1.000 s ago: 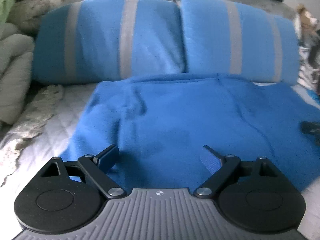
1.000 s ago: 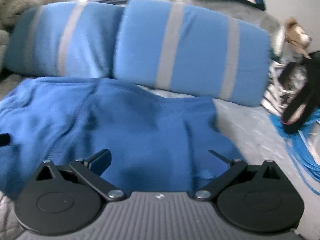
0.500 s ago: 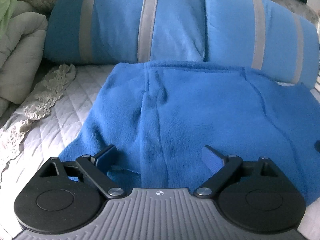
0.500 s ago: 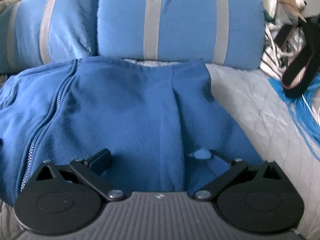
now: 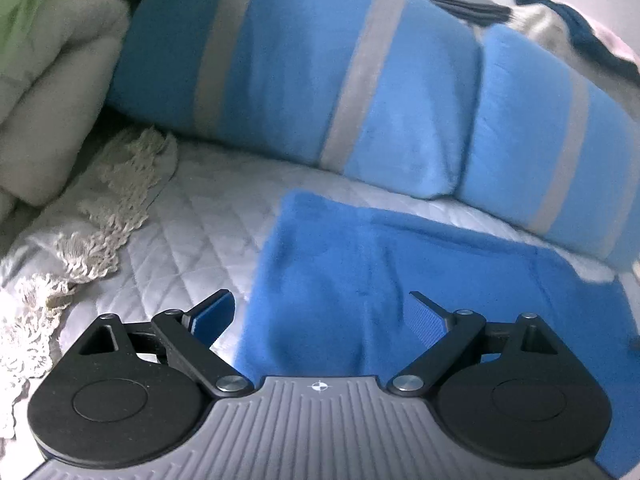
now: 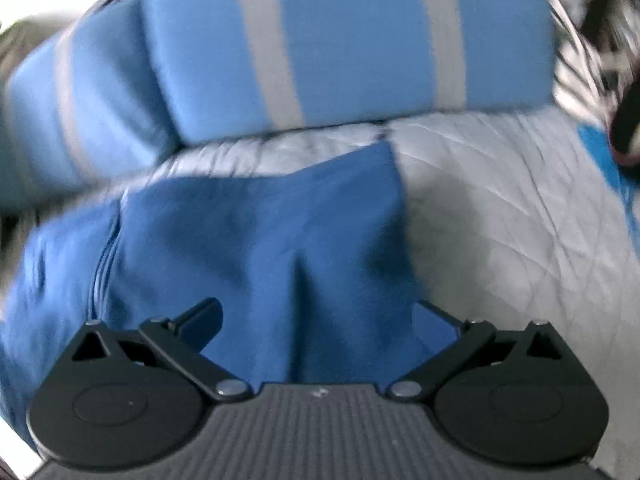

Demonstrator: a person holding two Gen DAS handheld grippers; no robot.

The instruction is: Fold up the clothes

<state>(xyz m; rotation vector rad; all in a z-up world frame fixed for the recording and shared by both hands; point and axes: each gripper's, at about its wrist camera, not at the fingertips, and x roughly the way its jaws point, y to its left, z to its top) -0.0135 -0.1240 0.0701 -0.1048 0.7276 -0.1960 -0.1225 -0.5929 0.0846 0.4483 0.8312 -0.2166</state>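
the royal-blue fleece zip jacket (image 5: 400, 280) lies spread on the white quilted bed cover (image 5: 192, 232), just in front of the two light-blue pillows with grey stripes (image 5: 320, 80), and it runs crosswise under both tools, its long axis going side to side between them. the left gripper (image 5: 320, 316) has its jaws wide apart and holds nothing; the jacket's left edge passes up between the fingers, so the left finger sits over bare quilt and the right finger over fleece. the right gripper (image 6: 320, 320) is likewise spread and empty, with fleece filling most of the gap and the jacket's right edge falling just inside its right finger; the zip line (image 6: 104, 264) lies off to its left. each tool thus sits at its own end of the garment, neither clearly nearer, so the next fold would likely start with each closing on the near hem below it. the right view is blurred, so finer contact there cannot be told. a cream fringed throw (image 5: 112, 200) lies well to the left.
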